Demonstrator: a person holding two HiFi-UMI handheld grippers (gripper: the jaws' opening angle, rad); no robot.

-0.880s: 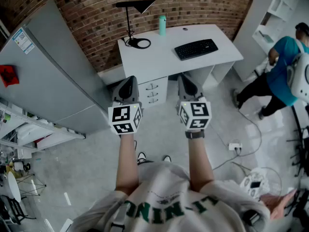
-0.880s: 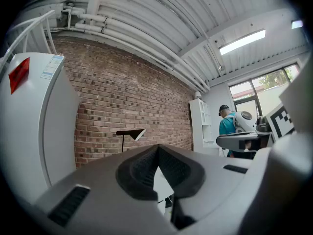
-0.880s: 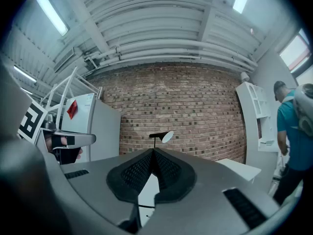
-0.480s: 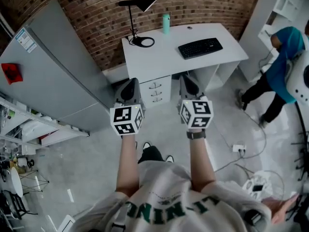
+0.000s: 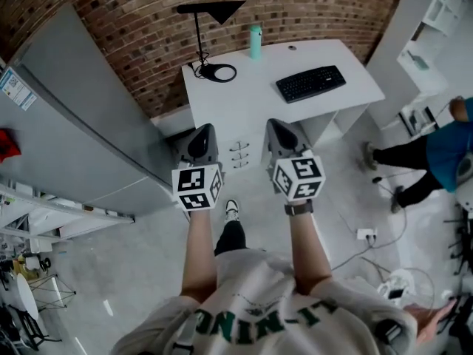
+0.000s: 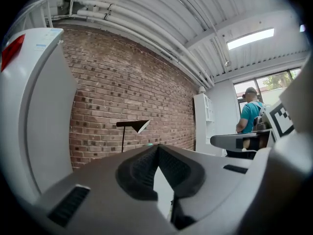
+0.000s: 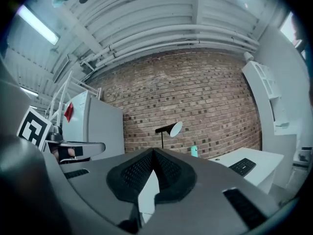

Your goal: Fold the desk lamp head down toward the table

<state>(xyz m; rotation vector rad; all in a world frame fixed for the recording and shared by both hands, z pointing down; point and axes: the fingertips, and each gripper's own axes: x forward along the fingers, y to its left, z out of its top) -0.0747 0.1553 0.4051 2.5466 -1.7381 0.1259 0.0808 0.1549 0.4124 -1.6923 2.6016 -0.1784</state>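
Note:
The black desk lamp stands at the back left corner of the white desk, its stem upright and its cone head held high and level. Both grippers hang in the air short of the desk's front edge, well apart from the lamp. My left gripper is shut with nothing in it; the lamp shows far ahead over its tips. My right gripper is also shut and empty, and the lamp shows beyond its tips.
A black keyboard and a teal bottle sit on the desk, with drawers under it. A tall grey cabinet stands at the left, a brick wall behind. A person walks at the right; cables lie on the floor.
Both grippers have come nearer to the desk's front edge, still shut. The person at the right has moved farther right, partly out of view.

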